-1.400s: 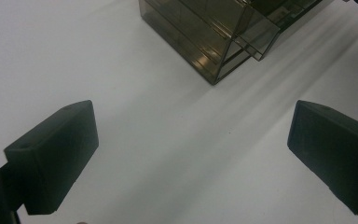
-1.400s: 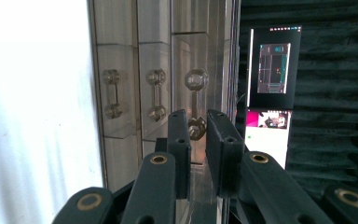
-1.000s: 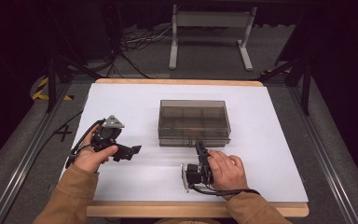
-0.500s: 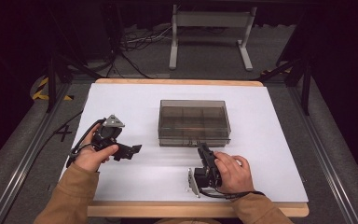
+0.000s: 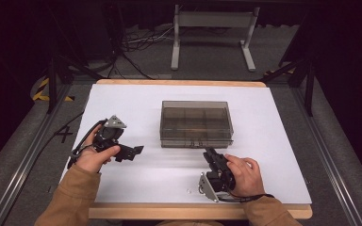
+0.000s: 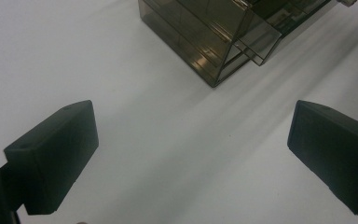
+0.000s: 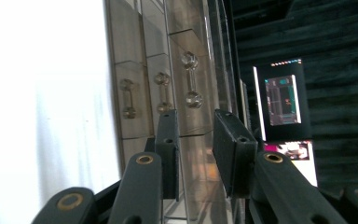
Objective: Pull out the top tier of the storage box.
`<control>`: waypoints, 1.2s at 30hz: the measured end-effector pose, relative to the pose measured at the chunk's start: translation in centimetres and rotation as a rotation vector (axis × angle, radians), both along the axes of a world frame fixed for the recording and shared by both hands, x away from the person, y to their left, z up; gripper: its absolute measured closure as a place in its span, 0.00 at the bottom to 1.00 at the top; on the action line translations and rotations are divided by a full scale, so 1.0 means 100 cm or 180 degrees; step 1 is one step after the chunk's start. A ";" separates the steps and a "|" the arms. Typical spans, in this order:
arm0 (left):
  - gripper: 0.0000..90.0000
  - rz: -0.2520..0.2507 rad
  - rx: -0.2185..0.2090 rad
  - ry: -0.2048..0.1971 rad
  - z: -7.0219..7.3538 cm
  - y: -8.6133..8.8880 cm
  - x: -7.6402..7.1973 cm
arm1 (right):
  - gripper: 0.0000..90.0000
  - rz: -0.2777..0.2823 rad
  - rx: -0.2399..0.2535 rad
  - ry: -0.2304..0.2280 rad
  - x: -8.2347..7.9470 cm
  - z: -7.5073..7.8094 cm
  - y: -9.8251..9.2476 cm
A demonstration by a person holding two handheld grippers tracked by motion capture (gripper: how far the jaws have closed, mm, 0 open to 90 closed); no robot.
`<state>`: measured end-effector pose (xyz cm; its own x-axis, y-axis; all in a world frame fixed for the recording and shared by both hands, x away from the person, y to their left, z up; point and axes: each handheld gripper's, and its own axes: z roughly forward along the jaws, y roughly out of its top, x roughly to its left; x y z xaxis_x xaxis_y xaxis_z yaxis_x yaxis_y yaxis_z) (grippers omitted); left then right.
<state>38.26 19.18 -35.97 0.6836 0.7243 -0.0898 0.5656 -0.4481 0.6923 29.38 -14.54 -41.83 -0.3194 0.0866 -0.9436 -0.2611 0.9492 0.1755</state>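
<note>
Smoky plastic box (image 5: pixel 195 123) sits mid-worktop (image 5: pixel 122 99). Right claw (image 5: pixel 210 154), jaws just opened, seemingly grips nothing at its near wall. Left claw (image 5: pixel 136 150) gapes wide, empty.

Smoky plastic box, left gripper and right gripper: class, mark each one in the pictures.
Smoky plastic box (image 5: pixel 195 123): high view, middle of its lid.
Left gripper (image 5: pixel 135 151): high view, midway between its fingertips.
Right gripper (image 5: pixel 209 153): high view, midway between its fingertips, near the box front.
</note>
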 end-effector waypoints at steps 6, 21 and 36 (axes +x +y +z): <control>0.03 0.0012 0.0010 -0.0015 0.000 0.001 -0.001 | 0.79 0.0083 0.0100 0.0132 -0.001 0.001 -0.010; 0.03 0.0027 0.0003 -0.0022 0.001 0.001 0.000 | 0.79 0.0430 0.0643 0.0628 -0.001 0.009 -0.037; 0.03 0.0041 -0.0011 -0.0009 0.001 0.002 -0.002 | 0.81 0.0470 0.1256 0.1120 0.007 0.018 -0.060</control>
<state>38.09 19.38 -35.84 0.6746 0.7327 -0.0904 0.5694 -0.4385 0.6953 30.07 -20.52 -40.05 -0.6454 0.3426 -0.6827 -0.2478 0.7515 0.6115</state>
